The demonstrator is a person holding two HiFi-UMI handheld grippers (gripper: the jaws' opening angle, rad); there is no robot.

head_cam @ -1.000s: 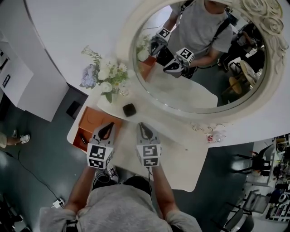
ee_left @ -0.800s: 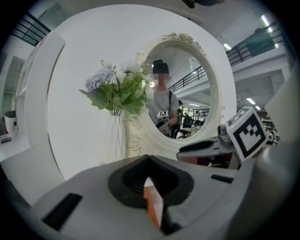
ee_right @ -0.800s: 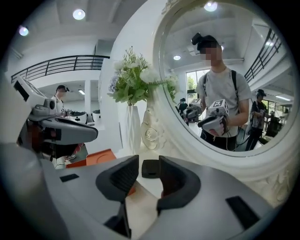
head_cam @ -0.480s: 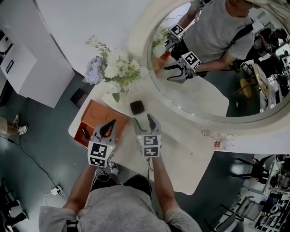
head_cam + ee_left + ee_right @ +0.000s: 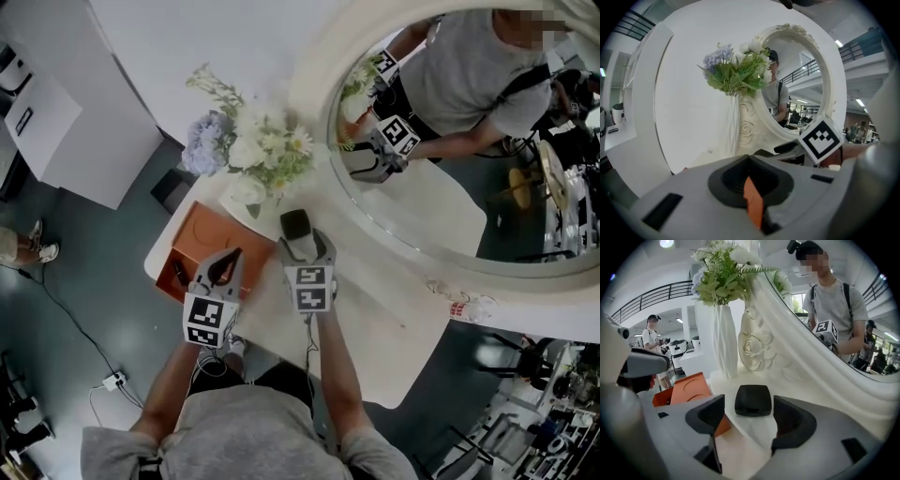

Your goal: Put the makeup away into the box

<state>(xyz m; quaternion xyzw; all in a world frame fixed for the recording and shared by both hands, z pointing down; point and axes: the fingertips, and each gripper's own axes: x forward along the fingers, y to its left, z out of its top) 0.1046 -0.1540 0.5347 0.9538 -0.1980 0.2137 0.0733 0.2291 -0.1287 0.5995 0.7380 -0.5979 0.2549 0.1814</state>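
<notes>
A black square makeup compact (image 5: 295, 224) lies on the white table in front of the vase. My right gripper (image 5: 305, 244) reaches toward it, and its jaws have just been opening. In the right gripper view the compact (image 5: 753, 400) lies flat just beyond and between the spread fingertips of my right gripper (image 5: 749, 416), which do not touch it. The orange box (image 5: 200, 246) sits at the table's left edge, with a small dark item (image 5: 178, 274) in its open side. My left gripper (image 5: 225, 265) hovers over the box with its jaws together and nothing held; in its own view my left gripper (image 5: 750, 161) blocks the table.
A white vase of flowers (image 5: 249, 190) stands just behind the compact, close to my right gripper. A large oval mirror (image 5: 450, 169) with an ornate frame leans along the table's back and right. The white table (image 5: 375, 319) stretches to the right, where a small bottle (image 5: 459, 306) stands.
My right gripper's jaws went from together to wide apart as it moved forward and down to the compact. My left gripper sank a little over the orange box.
</notes>
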